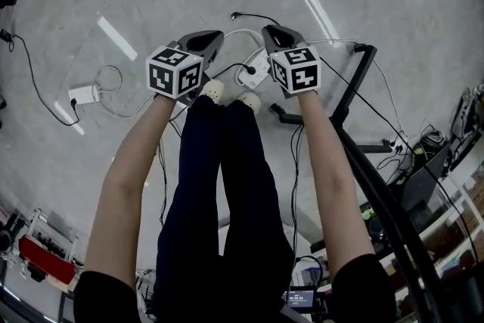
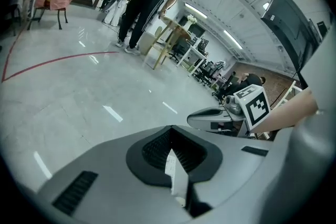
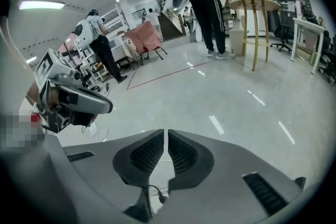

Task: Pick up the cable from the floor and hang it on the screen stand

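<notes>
Both grippers closed and empty, cable down on the floor

The person should open one gripper's jaws before stooping, then close them across a free run of the black cable [image 1: 253,13], clear of the other leads. The left gripper [image 1: 214,39] and right gripper [image 1: 271,32] have their jaws together on nothing. The cable lies on the floor below and ahead of both, touching neither, with the screen stand [image 1: 352,87] to its right

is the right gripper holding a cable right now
No, in the right gripper view the grey right gripper has its black ribbed pads closed together with nothing clamped between them.
</notes>
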`<state>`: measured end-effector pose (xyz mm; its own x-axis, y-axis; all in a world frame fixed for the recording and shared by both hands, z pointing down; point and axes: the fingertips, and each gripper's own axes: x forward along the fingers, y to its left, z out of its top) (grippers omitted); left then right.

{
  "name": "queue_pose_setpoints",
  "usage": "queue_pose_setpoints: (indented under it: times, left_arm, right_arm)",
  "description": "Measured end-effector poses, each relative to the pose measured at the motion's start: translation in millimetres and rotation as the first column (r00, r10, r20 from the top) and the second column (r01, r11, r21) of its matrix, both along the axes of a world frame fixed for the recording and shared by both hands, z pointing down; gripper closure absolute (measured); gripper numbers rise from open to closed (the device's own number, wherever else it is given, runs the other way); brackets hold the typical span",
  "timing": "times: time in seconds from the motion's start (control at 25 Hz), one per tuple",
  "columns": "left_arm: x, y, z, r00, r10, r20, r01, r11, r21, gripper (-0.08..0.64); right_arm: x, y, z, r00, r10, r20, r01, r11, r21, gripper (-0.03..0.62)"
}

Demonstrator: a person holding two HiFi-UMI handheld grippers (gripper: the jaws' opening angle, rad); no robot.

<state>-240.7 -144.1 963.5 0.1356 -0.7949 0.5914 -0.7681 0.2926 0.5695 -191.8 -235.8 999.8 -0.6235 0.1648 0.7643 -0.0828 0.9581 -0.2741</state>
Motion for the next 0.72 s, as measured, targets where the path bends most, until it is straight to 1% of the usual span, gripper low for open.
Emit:
queue_pose_setpoints:
  times: [0.12,0.24,0.4,0.52,0.6,0.72]
  left_arm:
    - [-5.7,0.9,31.7,1.0,0.006,-0.023,-0.007,1.0,-0.016,0.554]
    - [-11.8,7.5,60.4,0.999,0.015,-0.031,-0.016,0.999,-0.038,0.554]
    - [-18.5,17.5,101.5,0.999,0.008,-0.044,-0.011,0.998,-0.069,0.554]
    - [-23.1,20.2,129.4,0.998,-0.012,-0.059,0.008,0.997,-0.077,0.554]
    - [-27.6,18.4,145.2,0.999,-0.005,-0.052,0.001,0.997,-0.079,0.554]
    - [-25.1,16.2,172.7,0.998,0.063,-0.027,-0.066,0.993,-0.094,0.554]
  right_arm:
    - [0.5,5.5,37.3,0.996,-0.078,-0.046,0.08,0.996,0.029,0.566]
    - [0.9,9.3,72.7,0.988,-0.127,-0.093,0.131,0.991,0.041,0.566]
    - [-10.3,15.4,110.2,0.982,-0.167,-0.091,0.169,0.986,0.015,0.566]
    - [-18.9,16.4,138.9,0.98,-0.177,-0.095,0.18,0.984,0.017,0.56]
    - [-24.4,18.0,158.1,0.975,-0.195,-0.103,0.198,0.98,0.016,0.534]
    - [-25.3,26.0,188.2,0.949,-0.281,-0.139,0.285,0.959,0.005,0.461]
